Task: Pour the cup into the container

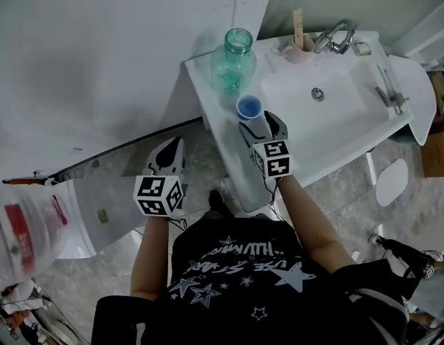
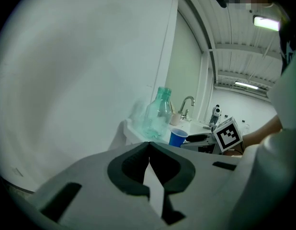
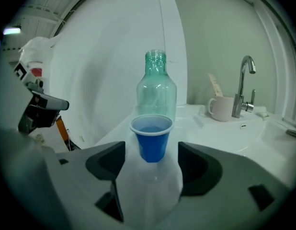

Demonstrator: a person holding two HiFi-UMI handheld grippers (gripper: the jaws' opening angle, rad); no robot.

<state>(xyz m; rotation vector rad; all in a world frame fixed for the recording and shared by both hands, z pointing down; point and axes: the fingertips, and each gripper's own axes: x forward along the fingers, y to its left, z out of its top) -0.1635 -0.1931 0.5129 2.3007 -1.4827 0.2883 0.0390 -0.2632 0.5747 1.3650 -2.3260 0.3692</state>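
A small blue cup (image 1: 248, 107) (image 3: 151, 138) stands on the left ledge of a white sink (image 1: 337, 124). Close behind it is a tall teal glass bottle (image 1: 233, 60) (image 3: 156, 90) with an open neck. My right gripper (image 1: 261, 124) (image 3: 152, 151) is open, level with the ledge; the cup stands at its fingertips and the pads are apart from it. My left gripper (image 1: 170, 149) (image 2: 149, 145) hangs shut and empty over the floor, left of the sink. From the left gripper view, the cup (image 2: 177, 137) and bottle (image 2: 157, 111) lie ahead to the right.
A pale mug (image 1: 301, 49) (image 3: 223, 108) with a wooden stick stands by the faucet (image 1: 335, 36) (image 3: 244, 85) at the sink's back. Small metal tools (image 1: 391, 92) lie on its right rim. A white wall runs behind the bottle. A plastic bag (image 1: 21, 236) sits far left.
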